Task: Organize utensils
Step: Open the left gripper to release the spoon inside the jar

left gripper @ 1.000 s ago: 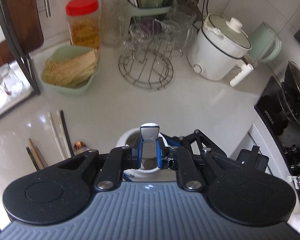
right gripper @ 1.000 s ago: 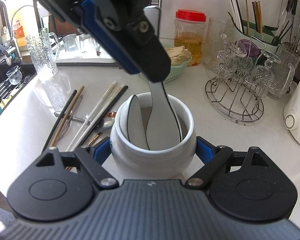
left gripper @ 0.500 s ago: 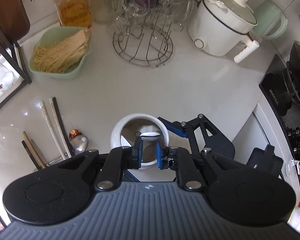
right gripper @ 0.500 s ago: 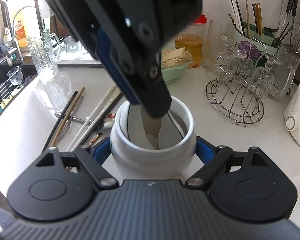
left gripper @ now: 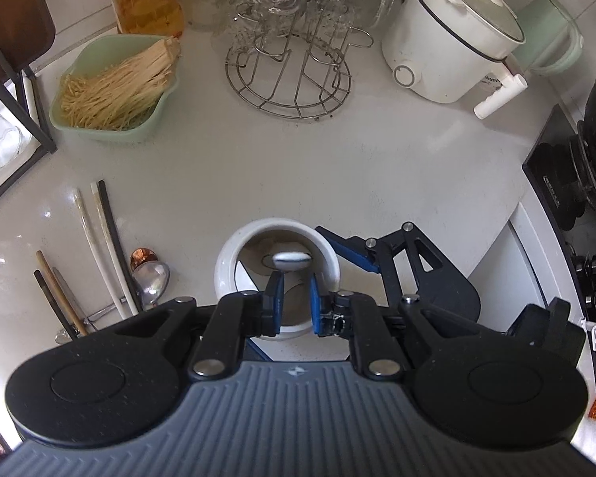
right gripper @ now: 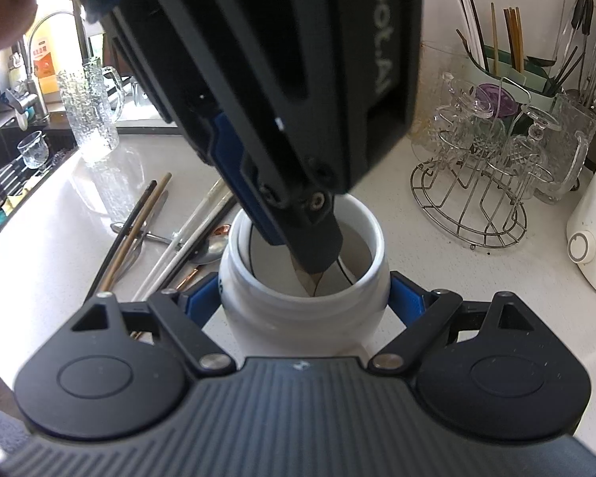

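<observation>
My right gripper (right gripper: 304,306) is shut on a white ceramic jar (right gripper: 298,310), its blue pads pressed on both sides. The jar (left gripper: 226,274) stands on the white counter. My left gripper (left gripper: 295,278) points steeply down into the jar's mouth and is shut on a white ceramic spoon (left gripper: 292,260), whose handle end shows at the fingertips. In the right wrist view the left gripper (right gripper: 318,254) fills the top, its tip inside the rim, with the spoon (right gripper: 312,282) below it. Another white spoon (left gripper: 254,278) leans inside the jar.
Loose chopsticks (left gripper: 99,238) and metal spoons (left gripper: 151,278) lie on the counter left of the jar. Behind stand a green bowl of noodles (left gripper: 111,91), a wire glass rack (left gripper: 290,67), a white cooker (left gripper: 449,39) and a utensil holder (right gripper: 508,63). A stove (left gripper: 576,183) is at the right.
The left gripper has sunk and tipped further down, carrying the white spoon deeper into the jar. The right gripper and the jar have stayed where they were.
</observation>
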